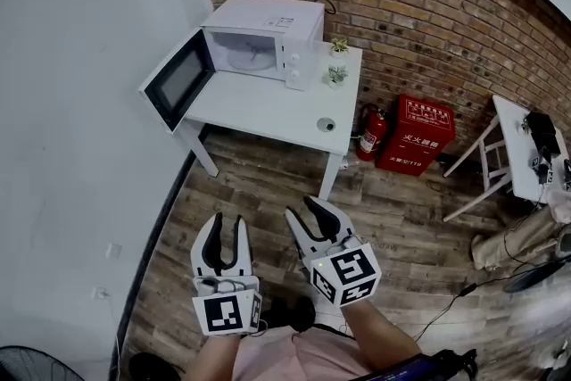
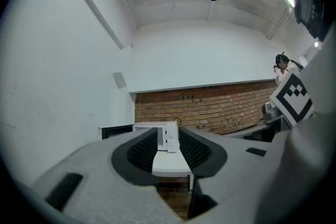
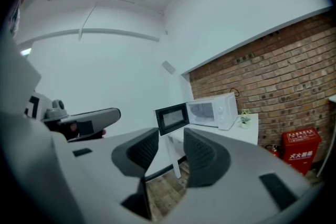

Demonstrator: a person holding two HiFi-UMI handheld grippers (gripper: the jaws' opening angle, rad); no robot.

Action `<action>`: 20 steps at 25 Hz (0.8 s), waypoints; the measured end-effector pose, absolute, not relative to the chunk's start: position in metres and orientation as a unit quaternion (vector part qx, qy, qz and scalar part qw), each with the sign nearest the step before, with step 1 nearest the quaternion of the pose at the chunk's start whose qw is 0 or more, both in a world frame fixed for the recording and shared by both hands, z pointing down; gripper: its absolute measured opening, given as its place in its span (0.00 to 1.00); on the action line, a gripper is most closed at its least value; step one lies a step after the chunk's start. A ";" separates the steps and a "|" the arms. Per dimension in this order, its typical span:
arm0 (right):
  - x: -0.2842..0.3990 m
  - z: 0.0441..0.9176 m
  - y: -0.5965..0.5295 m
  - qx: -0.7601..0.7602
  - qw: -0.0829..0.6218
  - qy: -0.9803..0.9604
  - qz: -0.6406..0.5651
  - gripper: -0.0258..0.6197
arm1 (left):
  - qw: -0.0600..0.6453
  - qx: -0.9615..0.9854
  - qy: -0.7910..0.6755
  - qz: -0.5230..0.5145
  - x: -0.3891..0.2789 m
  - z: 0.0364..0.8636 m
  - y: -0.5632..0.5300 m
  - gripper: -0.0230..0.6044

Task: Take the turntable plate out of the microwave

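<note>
Left gripper (image 1: 227, 221) and right gripper (image 1: 300, 207) jaws spread, empty; turntable plate (image 1: 250, 59) lies flat inside microwave (image 1: 268, 14)

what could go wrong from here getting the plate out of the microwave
1. The door swings out past the left side of the table; the left gripper may bump it on the way in.
2. The plate lies flat inside the microwave; a two-jaw pinch on its rim may let it tilt or slip.
3. The plants stand right beside the microwave, so the right gripper could knock them.
</note>
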State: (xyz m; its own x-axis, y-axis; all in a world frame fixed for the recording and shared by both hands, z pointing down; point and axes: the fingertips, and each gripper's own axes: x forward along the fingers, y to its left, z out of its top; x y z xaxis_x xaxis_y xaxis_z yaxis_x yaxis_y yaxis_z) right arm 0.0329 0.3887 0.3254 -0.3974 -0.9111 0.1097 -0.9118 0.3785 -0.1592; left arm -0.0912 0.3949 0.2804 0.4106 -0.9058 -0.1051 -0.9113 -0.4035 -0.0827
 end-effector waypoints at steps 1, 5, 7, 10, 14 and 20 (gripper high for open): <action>0.033 0.327 0.386 0.549 0.002 -0.830 0.099 0.27 | 0.063 -0.837 0.543 0.020 -0.091 0.282 0.394 0.24; 0.028 0.332 0.367 0.545 0.007 -0.832 0.100 0.26 | 0.057 -0.834 0.549 0.018 -0.098 0.288 0.378 0.24; 0.024 0.337 0.355 0.542 0.012 -0.834 0.101 0.26 | 0.053 -0.831 0.553 0.017 -0.102 0.293 0.366 0.24; 0.022 0.347 0.330 0.544 0.018 -0.832 0.105 0.25 | 0.048 -0.830 0.555 0.014 -0.107 0.304 0.343 0.24; 0.014 0.357 0.278 0.550 0.020 -0.828 0.108 0.25 | 0.034 -0.834 0.551 0.011 -0.116 0.316 0.297 0.23; -0.008 0.358 0.188 0.559 0.020 -0.821 0.111 0.24 | 0.027 -0.846 0.533 0.007 -0.131 0.321 0.211 0.23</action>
